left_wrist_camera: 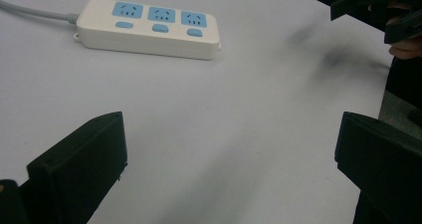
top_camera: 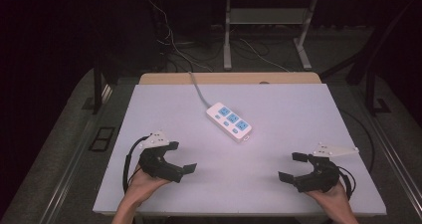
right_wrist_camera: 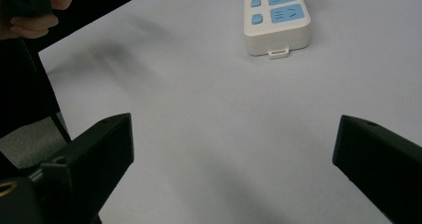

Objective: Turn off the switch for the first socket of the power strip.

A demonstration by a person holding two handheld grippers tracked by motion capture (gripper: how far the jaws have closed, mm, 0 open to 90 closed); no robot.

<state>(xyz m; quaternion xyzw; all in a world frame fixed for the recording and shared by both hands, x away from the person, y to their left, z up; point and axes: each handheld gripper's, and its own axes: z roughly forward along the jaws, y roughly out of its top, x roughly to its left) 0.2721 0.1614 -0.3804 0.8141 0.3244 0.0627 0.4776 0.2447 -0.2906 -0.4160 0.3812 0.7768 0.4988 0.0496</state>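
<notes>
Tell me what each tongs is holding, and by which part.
Nothing is held. The left tongs and right tongs both stand open over the table, apart from the power strip, which lies untouched between them.

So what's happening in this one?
A person sits at a white table with a pair of tongs in each hand. The left tongs and right tongs both rest near the table's front edge, jaws wide open and holding nothing. Between and beyond them lies a white power strip with three blue sockets, its cable running off the far edge. Neither pair of tongs touches it.
</notes>
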